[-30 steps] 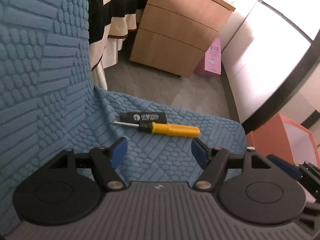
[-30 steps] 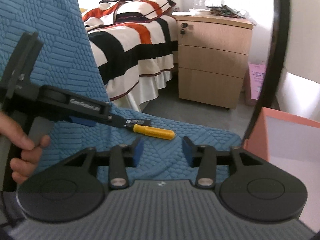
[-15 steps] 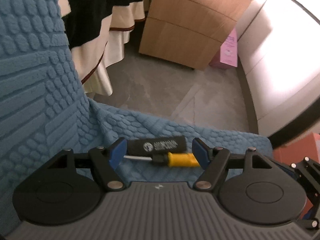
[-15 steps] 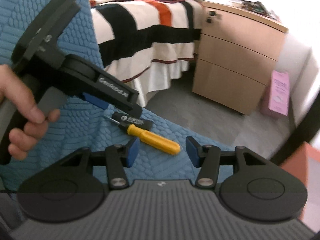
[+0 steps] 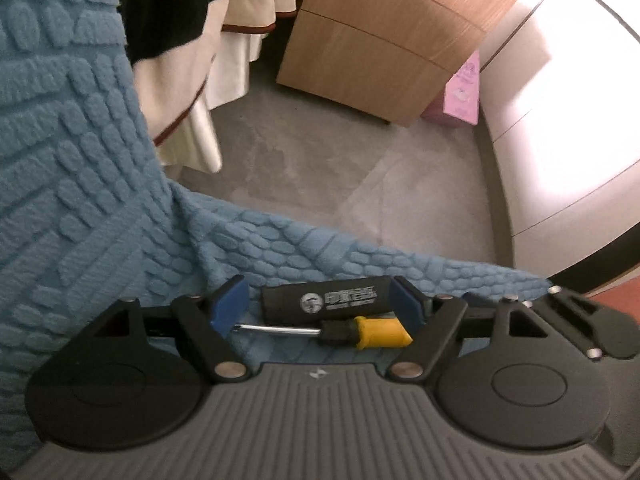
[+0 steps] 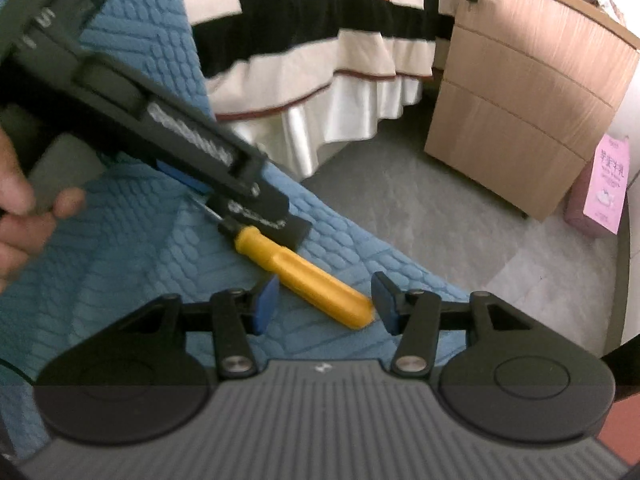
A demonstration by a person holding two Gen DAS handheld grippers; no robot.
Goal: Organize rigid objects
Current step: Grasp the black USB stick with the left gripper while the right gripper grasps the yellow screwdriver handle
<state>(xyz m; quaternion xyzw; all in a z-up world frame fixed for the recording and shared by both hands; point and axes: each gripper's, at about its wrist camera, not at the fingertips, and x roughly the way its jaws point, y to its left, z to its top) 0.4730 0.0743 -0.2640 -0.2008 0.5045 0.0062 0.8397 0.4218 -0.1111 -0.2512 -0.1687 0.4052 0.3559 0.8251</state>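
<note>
Left wrist view: the left tool [image 5: 320,308], its jaws having just widened, straddles a black case [image 5: 324,299] and the screwdriver [image 5: 352,330] at lower centre, on the blue textured cover [image 5: 80,184]; the pads grip neither. Both items look rigid and light; grip the case across its flat sides. Right wrist view: the right tool [image 6: 326,302], half open and empty, brackets the smooth yellow handle, likely slippery. Only this view shows the hand [image 6: 28,216] on the left tool.
</note>
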